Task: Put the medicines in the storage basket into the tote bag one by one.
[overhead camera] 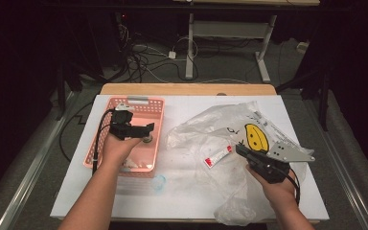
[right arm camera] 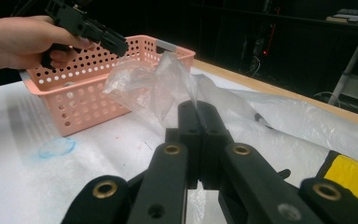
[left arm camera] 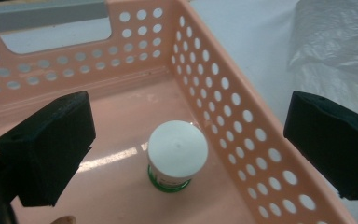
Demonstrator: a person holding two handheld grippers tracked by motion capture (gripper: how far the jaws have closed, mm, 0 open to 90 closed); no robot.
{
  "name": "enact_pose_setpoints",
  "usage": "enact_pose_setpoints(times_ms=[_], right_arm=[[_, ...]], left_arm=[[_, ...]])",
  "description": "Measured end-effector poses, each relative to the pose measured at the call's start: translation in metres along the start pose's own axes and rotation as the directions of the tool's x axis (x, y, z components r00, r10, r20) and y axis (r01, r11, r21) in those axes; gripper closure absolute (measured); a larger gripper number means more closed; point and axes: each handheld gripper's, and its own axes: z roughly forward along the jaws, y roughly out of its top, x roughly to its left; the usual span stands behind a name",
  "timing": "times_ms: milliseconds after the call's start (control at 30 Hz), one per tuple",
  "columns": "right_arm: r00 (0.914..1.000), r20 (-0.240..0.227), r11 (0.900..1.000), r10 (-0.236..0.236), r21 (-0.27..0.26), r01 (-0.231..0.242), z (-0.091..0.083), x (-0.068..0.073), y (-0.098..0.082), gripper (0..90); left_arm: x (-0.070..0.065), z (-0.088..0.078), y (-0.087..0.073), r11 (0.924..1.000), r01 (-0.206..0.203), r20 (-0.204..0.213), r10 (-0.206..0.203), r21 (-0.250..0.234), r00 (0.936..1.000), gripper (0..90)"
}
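My left gripper (overhead camera: 146, 132) hangs open over the pink perforated basket (overhead camera: 159, 115). In the left gripper view its jaws stand wide apart above a small jar (left arm camera: 177, 151) with a white lid and green base, upright on the basket floor (left arm camera: 121, 186) and untouched. The jar (overhead camera: 147, 139) sits near the basket's right wall. My right gripper (overhead camera: 239, 148) is shut on a fold of the clear plastic bag (overhead camera: 211, 127) with a yellow smiley face (overhead camera: 256, 136). The thin film (right arm camera: 158, 88) rises from between the closed jaws of that gripper (right arm camera: 198, 109).
A red-and-white packet (overhead camera: 218, 156) lies inside or under the bag near the table's middle. A small blue ring (overhead camera: 159, 182) sits on the white tabletop (overhead camera: 187, 191) in front of the basket. Cables and a desk frame (overhead camera: 230, 43) lie on the floor beyond.
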Motion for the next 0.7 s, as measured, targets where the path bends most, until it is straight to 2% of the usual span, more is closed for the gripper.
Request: enact_pose_setpoints(times_ms=[167,233,333,467,600,700], right_arm=[[1.0000,0.000,1.000,-0.001,0.000,0.001,0.000,0.000,0.000,90.0],[1.0000,0.000,1.000,-0.003,0.001,0.003,0.000,0.000,0.000,90.0],[1.0000,0.000,1.000,-0.003,0.001,0.003,0.000,0.000,0.000,90.0],[1.0000,0.000,1.000,-0.003,0.002,0.003,0.000,0.000,-0.001,90.0],[1.0000,-0.004,1.000,-0.005,0.002,0.005,0.001,0.000,-0.001,90.0],[1.0000,-0.003,1.000,-0.001,0.003,0.001,0.000,0.000,-0.001,90.0]], left_arm=[[0.004,0.009,-0.002,0.9989,0.008,-0.011,-0.007,0.045,0.9999,2.8],[0.005,0.013,-0.002,0.9973,0.009,0.000,-0.009,0.073,1.0000,6.3],[0.006,0.019,-0.002,0.9914,0.009,-0.005,-0.009,0.130,1.0000,7.6],[0.005,0.023,-0.001,0.9858,-0.002,-0.018,0.005,0.168,0.9998,12.8],[0.005,0.029,0.001,0.9750,-0.010,0.001,0.010,0.222,1.0000,15.0],[0.003,0.033,0.001,0.9711,-0.021,-0.009,0.023,0.238,0.9997,18.5]])
